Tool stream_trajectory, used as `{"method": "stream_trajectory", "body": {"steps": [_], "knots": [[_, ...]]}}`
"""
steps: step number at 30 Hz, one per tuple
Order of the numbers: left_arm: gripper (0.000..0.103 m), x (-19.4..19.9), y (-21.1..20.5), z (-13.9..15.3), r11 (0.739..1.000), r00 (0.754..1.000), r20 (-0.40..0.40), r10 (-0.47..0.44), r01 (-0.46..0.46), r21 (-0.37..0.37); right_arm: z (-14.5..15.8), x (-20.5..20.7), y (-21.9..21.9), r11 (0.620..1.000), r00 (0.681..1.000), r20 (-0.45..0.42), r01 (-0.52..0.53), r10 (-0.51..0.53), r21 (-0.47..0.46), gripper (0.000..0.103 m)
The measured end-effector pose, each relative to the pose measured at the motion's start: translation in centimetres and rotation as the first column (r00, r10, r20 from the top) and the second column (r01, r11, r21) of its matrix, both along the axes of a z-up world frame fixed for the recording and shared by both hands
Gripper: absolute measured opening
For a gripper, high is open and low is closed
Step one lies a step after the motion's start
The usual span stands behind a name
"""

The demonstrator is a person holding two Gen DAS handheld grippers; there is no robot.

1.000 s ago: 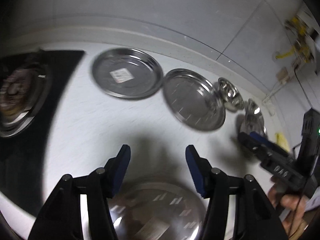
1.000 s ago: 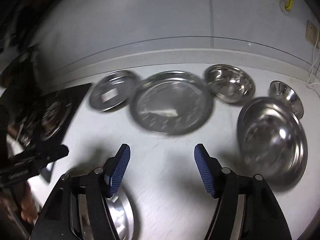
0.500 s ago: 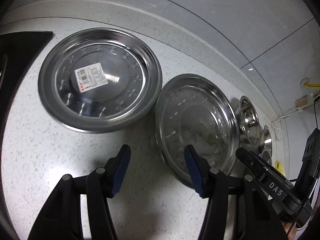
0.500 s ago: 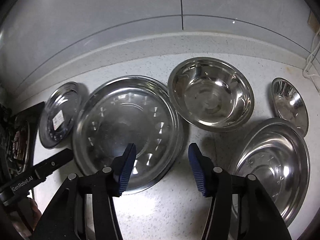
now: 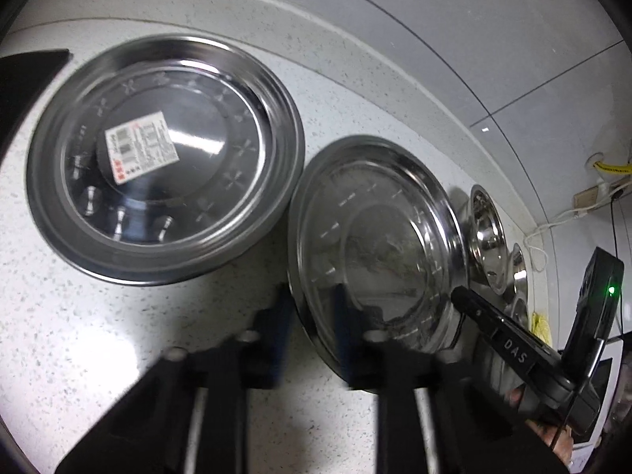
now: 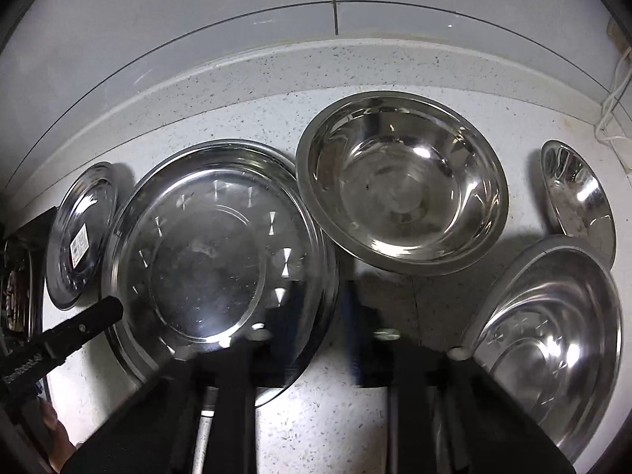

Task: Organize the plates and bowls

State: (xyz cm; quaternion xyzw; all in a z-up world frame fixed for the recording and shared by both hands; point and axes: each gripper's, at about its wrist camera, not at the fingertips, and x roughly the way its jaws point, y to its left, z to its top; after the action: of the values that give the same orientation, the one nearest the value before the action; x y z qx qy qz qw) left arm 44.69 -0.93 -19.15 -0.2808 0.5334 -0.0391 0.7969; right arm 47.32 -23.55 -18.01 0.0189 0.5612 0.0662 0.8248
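A patterned steel plate [image 5: 375, 237] [image 6: 205, 260] lies flat on the speckled counter, next to a second plate with a price sticker [image 5: 166, 158] [image 6: 79, 237]. My left gripper [image 5: 312, 312] straddles the patterned plate's left rim. Its jaws are closing and blurred, and a gap still shows between pads and rim. My right gripper [image 6: 324, 316] straddles the same plate's right rim, also closing with the rim between its blurred fingers. One right finger [image 5: 474, 308] shows at the plate's far side in the left wrist view.
A deep steel bowl [image 6: 403, 185] sits just right of the patterned plate, a small bowl [image 6: 576, 193] further right, and a wide shallow dish [image 6: 553, 335] at the front right. A black hob [image 6: 15, 276] lies at the left. The tiled wall rises behind.
Both grippers have come forward and down onto the patterned plate from opposite sides. Their jaws have narrowed from wide open to a small gap around its rims.
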Motion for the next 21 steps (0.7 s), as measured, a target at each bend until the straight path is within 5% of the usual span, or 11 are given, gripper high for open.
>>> {"method": "stream_trajectory", "body": {"steps": [21], "knots": [[0.011,-6.1,0.8,5.2,1.000,0.995,0.101,0.001,-0.001,0.006,3.6,-4.3,1.1,0.998,0.991,0.130,-0.031,0.038,-0.053,0.011]]}}
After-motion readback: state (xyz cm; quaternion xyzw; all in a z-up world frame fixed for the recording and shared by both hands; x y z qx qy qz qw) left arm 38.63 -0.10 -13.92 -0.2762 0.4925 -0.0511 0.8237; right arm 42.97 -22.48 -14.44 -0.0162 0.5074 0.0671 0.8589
